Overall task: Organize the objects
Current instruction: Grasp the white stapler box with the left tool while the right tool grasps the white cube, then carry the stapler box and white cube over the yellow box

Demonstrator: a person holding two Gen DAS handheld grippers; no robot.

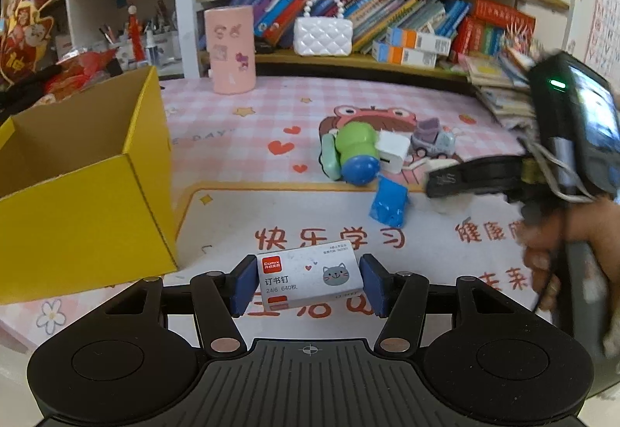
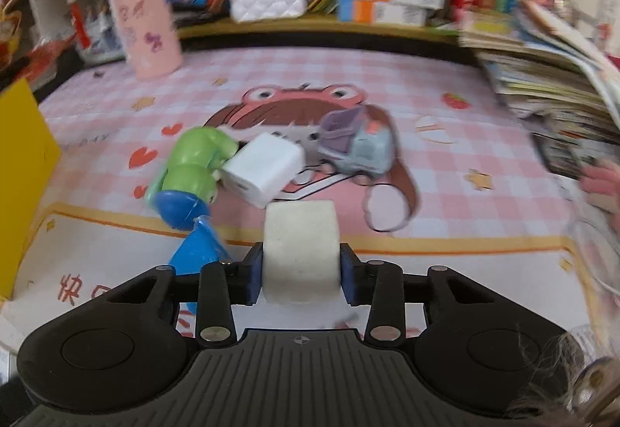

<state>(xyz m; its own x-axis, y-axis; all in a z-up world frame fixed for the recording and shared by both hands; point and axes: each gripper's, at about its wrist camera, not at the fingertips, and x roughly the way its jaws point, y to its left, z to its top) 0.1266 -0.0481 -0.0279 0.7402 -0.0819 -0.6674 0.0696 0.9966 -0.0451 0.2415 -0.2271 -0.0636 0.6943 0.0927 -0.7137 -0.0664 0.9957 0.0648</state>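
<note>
The staple box (image 1: 310, 281) is clamped between the left gripper (image 1: 308, 285) pads, just right of the yellow carton (image 1: 83, 171) — its near wall could be clipped and the box knocked askew. The right gripper (image 2: 300, 274) is closed on a white eraser (image 2: 300, 252), right of the carton, beyond which open mat (image 2: 445, 194) is left.
</note>
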